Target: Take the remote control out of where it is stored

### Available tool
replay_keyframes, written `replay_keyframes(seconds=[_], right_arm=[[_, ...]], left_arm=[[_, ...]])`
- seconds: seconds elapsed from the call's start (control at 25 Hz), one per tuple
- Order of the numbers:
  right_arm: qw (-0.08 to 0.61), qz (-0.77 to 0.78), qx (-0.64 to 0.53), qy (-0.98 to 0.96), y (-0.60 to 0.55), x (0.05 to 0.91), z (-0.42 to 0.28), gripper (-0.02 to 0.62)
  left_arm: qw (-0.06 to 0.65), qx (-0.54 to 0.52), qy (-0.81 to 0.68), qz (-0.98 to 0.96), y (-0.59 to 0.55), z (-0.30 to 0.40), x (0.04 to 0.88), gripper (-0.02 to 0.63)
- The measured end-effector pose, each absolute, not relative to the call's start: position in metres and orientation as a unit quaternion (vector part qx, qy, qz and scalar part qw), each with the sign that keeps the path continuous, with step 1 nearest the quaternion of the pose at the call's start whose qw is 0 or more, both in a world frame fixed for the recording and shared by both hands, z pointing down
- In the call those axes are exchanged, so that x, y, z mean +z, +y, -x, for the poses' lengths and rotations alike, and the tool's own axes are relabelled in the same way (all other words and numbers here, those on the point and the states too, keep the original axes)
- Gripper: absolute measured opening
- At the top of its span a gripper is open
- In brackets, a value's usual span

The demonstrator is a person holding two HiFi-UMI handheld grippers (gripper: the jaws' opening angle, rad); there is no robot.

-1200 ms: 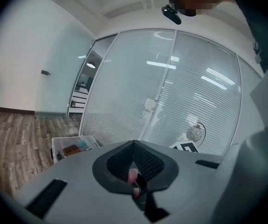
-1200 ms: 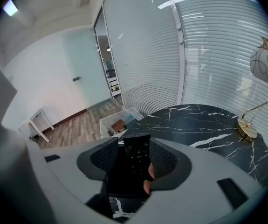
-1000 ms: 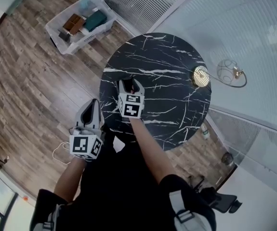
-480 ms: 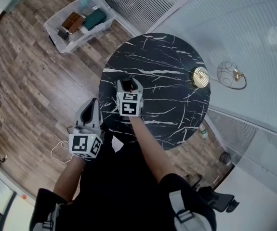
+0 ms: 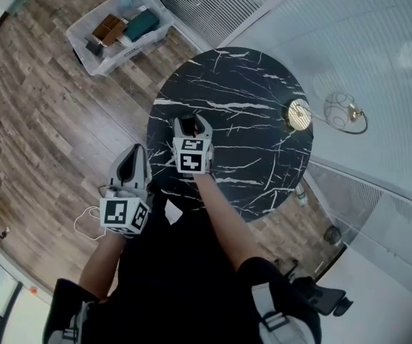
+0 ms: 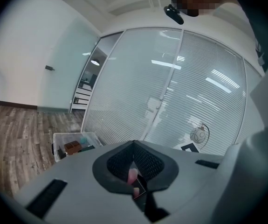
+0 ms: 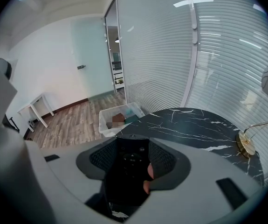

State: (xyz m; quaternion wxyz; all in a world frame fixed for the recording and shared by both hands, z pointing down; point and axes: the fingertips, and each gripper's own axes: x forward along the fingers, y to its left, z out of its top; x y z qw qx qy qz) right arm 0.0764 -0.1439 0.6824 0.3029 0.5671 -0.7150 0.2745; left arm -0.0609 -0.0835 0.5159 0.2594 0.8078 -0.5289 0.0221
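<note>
My right gripper [image 5: 192,123] is shut on a black remote control [image 5: 189,127] and holds it over the near left part of the round black marble table [image 5: 248,84]. In the right gripper view the remote [image 7: 132,162] stands between the ribbed pads [image 7: 164,160], buttons facing the camera. My left gripper [image 5: 132,158] hangs lower left of the table's edge, over the wooden floor. Seen from the left gripper view, that gripper [image 6: 134,146] is shut, its jaw tips meeting with nothing between them.
A clear plastic bin [image 5: 120,29] with several items sits on the floor at the upper left, also seen as bin [image 7: 120,118]. A gold-based lamp [image 5: 300,113] with a glass globe [image 5: 339,108] stands at the table's right rim. A white cable [image 5: 87,224] lies on the floor.
The right gripper with the remote has edged slightly away from me over the table. The left gripper has drifted a little down and left.
</note>
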Motion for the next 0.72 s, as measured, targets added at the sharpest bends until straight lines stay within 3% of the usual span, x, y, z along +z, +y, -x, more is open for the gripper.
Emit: replay_keyframes(seconds=[0.72], right_arm=[[0.314, -0.565, 0.244, -0.723, -0.144, 0.683, -0.073, 0.201]], left_arm=[[0.259, 0.016, -0.532, -0.806, -0.07, 0.061, 0.518, 0.008]])
